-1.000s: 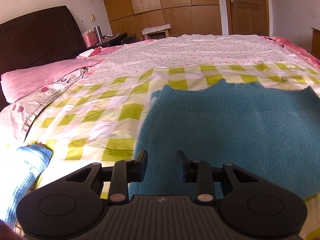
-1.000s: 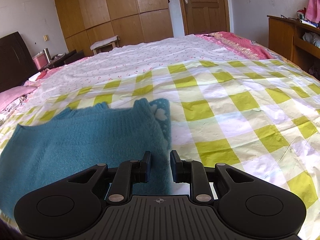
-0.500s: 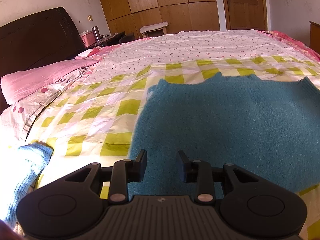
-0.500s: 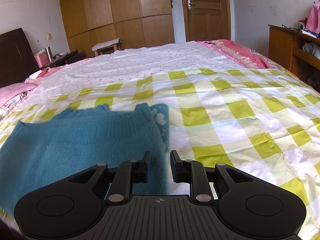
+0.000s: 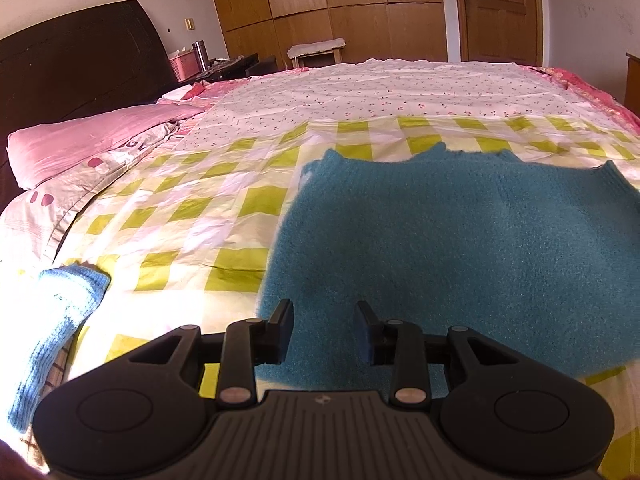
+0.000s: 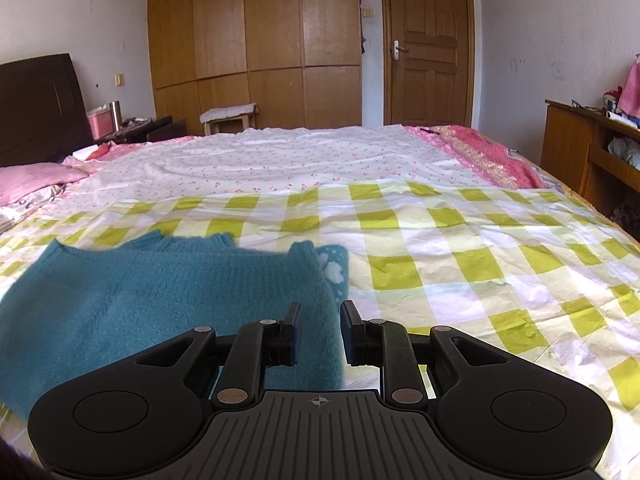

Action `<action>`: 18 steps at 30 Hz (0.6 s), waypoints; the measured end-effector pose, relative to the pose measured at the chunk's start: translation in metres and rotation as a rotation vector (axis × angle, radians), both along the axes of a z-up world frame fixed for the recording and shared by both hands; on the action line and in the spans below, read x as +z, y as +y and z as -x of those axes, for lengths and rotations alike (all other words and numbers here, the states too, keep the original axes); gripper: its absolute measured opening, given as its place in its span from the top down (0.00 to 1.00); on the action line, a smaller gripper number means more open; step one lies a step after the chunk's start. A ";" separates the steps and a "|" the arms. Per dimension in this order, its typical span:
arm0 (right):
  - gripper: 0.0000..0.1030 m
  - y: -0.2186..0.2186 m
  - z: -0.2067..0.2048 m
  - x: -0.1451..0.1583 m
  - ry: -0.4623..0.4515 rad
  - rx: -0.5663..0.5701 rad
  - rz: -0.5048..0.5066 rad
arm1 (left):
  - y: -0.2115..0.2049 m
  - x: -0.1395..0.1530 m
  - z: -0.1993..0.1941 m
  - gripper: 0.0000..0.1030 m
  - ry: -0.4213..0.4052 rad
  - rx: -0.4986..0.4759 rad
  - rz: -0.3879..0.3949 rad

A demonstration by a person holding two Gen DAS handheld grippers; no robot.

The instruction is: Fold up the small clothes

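Left gripper, lower centre of the left wrist view: jaws parted, nothing pinched, poised over the near left corner of a teal knit sweater. Right gripper, lower centre of the right wrist view: jaws slightly apart over the sweater's near right edge; cannot tell whether fabric was nipped. Sweater spread flat on a green-and-white checked sheet, filling centre-right of the left view and lower left of the right. Light blue knit piece at lower left. Pink pillow at the left edge.
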State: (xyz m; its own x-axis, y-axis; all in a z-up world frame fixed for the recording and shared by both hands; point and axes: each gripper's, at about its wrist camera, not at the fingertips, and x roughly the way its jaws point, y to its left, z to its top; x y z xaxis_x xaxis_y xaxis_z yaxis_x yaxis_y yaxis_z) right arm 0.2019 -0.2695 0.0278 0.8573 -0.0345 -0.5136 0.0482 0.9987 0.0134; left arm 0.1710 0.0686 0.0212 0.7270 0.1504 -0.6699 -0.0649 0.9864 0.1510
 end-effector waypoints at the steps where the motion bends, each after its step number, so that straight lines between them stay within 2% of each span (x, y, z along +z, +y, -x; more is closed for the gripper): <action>1: 0.79 0.001 0.002 0.001 -0.009 0.003 0.008 | 0.000 0.000 0.001 0.58 -0.001 0.001 0.002; 13: 0.78 0.018 0.027 0.023 -0.151 0.081 0.039 | 0.000 0.012 0.020 0.57 -0.018 0.004 -0.010; 18: 0.76 0.023 0.035 0.028 -0.176 0.103 0.049 | 0.000 0.012 0.024 0.56 -0.016 0.006 0.001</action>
State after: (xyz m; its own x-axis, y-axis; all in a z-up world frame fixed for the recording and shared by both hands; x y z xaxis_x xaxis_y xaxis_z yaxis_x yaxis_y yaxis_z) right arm 0.1671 -0.2461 0.0557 0.9341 0.0370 -0.3550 -0.0534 0.9979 -0.0364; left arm 0.1467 0.0684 0.0337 0.7369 0.1545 -0.6581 -0.0734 0.9861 0.1493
